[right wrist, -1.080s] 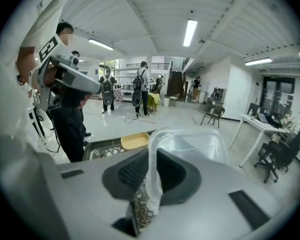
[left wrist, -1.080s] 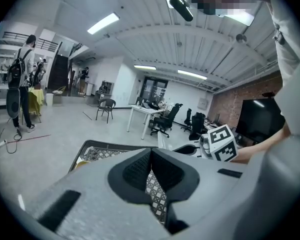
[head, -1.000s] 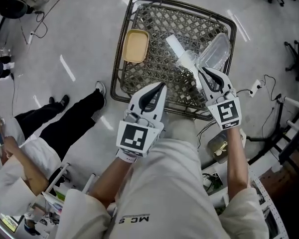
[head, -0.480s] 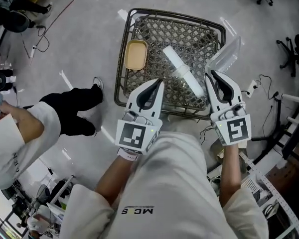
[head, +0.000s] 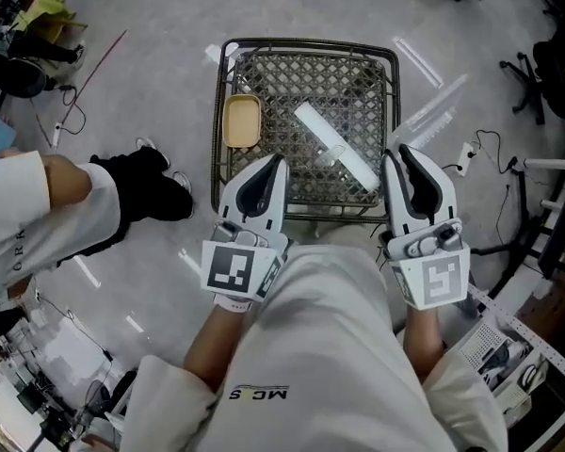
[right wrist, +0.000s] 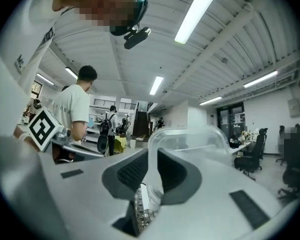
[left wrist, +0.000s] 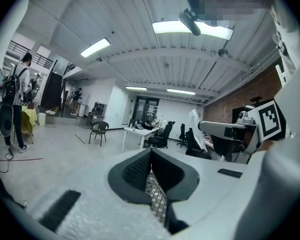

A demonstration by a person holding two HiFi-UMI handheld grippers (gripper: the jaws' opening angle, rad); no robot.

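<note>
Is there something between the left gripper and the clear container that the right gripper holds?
Nothing visible: only air separates the left gripper from the clear container; the wire basket lies below them.

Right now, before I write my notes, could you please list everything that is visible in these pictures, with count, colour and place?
wire basket: one, dark metal, ahead of both grippers
small tray: one, yellow, inside the basket at its left side
long flat piece: one, white, lying diagonally in the basket
clear plastic container: one, transparent, clamped in the right gripper, out past the basket's right rim
other person: one, white top and black trousers, at the left edge
office chairs: at least two, black, far upper right
left gripper: one, white and black, jaws together, nothing between them
right gripper: one, white and black, jaws closed on the container
</note>
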